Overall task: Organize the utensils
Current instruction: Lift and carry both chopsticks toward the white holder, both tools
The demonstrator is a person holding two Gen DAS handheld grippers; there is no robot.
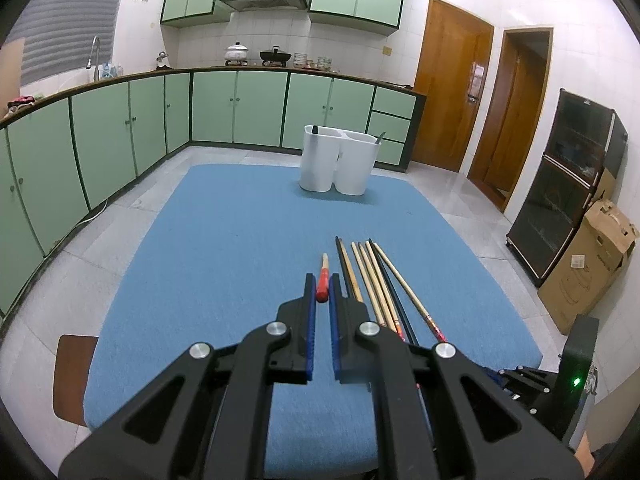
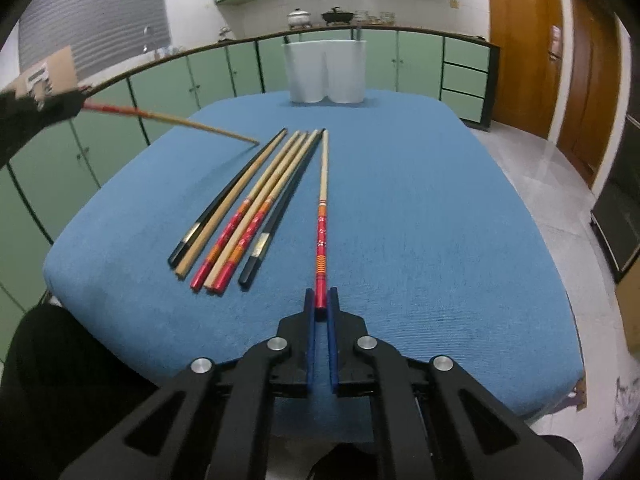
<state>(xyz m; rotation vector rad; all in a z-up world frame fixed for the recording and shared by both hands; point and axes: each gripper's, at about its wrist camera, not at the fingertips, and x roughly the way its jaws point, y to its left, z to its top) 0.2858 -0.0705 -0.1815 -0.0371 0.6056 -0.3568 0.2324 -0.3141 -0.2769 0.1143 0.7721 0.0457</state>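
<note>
My left gripper (image 1: 323,290) is clamped on the red end of one chopstick (image 2: 172,118), lifted off the blue counter (image 2: 420,200) with its tip angled down. My right gripper (image 2: 321,300) pinches the red end of a second chopstick (image 2: 323,184), which lies flat to the right of the loose chopsticks (image 2: 256,208). I should raise both level and carry them to the white holder (image 2: 326,70) at the far edge, entering tips first.

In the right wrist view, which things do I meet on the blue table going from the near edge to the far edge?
Right gripper → red-handled chopstick between its fingers → chopstick bundle → tip of left gripper's chopstick → white utensil holder.
</note>
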